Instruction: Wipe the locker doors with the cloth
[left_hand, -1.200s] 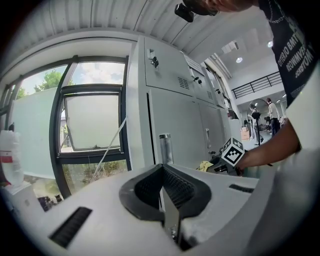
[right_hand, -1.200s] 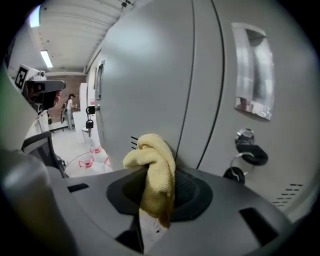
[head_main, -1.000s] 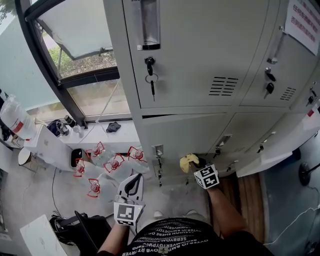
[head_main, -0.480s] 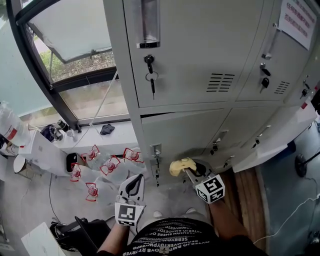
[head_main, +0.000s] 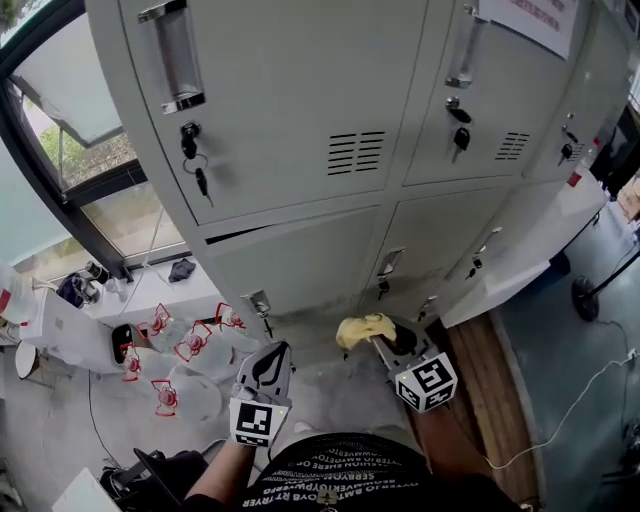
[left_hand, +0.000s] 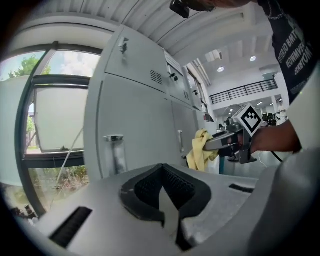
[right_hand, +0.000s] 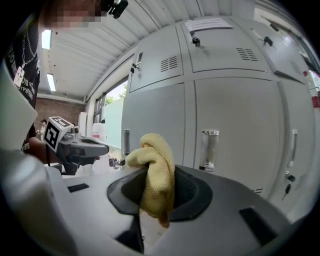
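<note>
Grey locker doors (head_main: 290, 110) fill the head view, an upper row over a lower row (head_main: 300, 262). My right gripper (head_main: 377, 340) is shut on a crumpled yellow cloth (head_main: 362, 329), held low in front of the lower doors; I cannot tell whether it touches them. In the right gripper view the cloth (right_hand: 156, 180) hangs over the shut jaws, with the lockers (right_hand: 225, 115) beyond. My left gripper (head_main: 268, 362) hangs lower left, shut and empty (left_hand: 165, 200). Its view shows the cloth (left_hand: 200, 150) beside a lower door (left_hand: 135, 130).
Keys (head_main: 197, 172) hang from the upper-left door's lock. A window and sill (head_main: 150, 280) are at left, with several red-labelled plastic bottles (head_main: 170, 350) on the floor below. A wooden strip (head_main: 485, 390) and a cable (head_main: 590, 390) lie at right.
The head view has swung to the right, so the lockers sit further left. My right gripper drew back and down a little with the cloth. The left gripper has barely moved.
</note>
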